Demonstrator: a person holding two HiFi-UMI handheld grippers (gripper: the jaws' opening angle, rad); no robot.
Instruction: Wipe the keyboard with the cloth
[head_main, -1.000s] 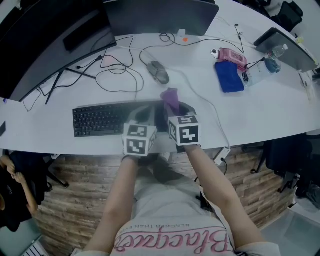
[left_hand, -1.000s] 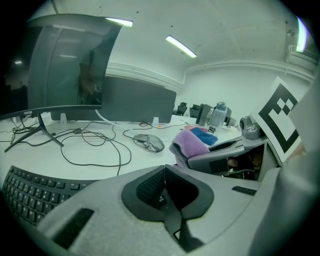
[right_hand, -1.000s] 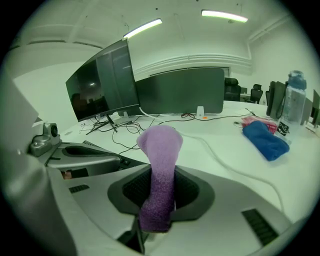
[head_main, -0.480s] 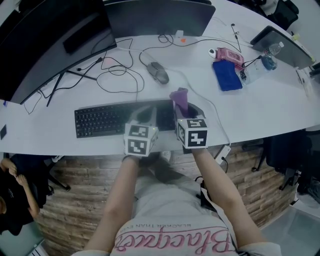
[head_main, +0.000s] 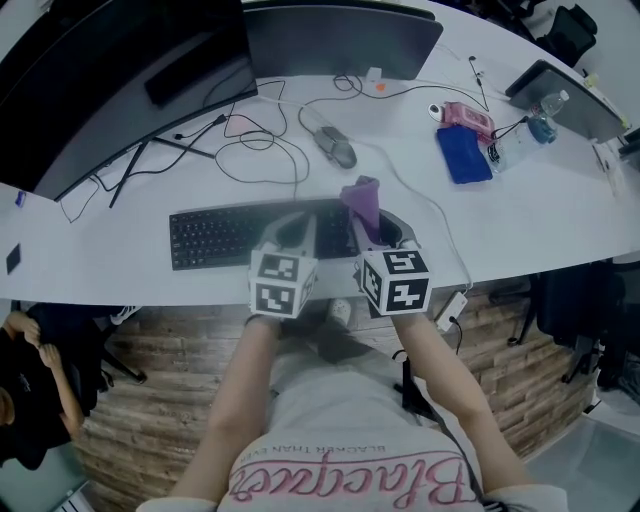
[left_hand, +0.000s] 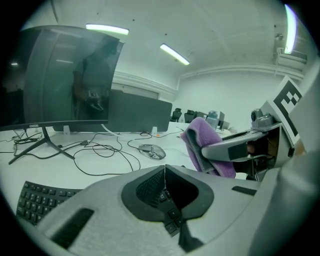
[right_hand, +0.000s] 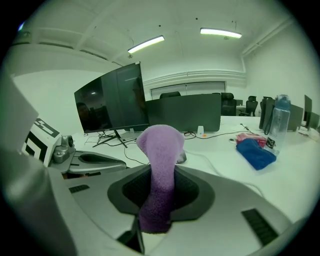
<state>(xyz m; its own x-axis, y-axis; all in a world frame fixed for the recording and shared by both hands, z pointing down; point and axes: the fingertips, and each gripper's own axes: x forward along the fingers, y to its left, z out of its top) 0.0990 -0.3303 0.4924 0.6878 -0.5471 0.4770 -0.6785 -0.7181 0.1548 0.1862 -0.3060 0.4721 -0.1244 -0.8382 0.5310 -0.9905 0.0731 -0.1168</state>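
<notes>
The black keyboard (head_main: 235, 232) lies near the front edge of the white table. My right gripper (head_main: 375, 226) is shut on a purple cloth (head_main: 362, 199), which sticks up out of its jaws over the keyboard's right end. In the right gripper view the cloth (right_hand: 160, 170) fills the gap between the jaws of this gripper (right_hand: 160, 192). My left gripper (head_main: 298, 229) hovers over the keyboard's right part, just left of the cloth. Its jaws meet at the tips (left_hand: 164, 170), with keys showing beneath and nothing held. The left gripper view also shows the cloth (left_hand: 210, 142) and the keyboard (left_hand: 37, 200).
A grey mouse (head_main: 337, 150) and loose cables (head_main: 250, 150) lie behind the keyboard. Monitors (head_main: 340, 35) stand at the back. A blue cloth (head_main: 463, 153), a pink object (head_main: 466, 116) and a water bottle (head_main: 545, 125) are at the right. The table's front edge (head_main: 200, 295) is beneath both grippers.
The view has shifted a little. My right gripper, with the cloth, has drawn slightly back toward the table's front edge. The left gripper has hardly moved.
</notes>
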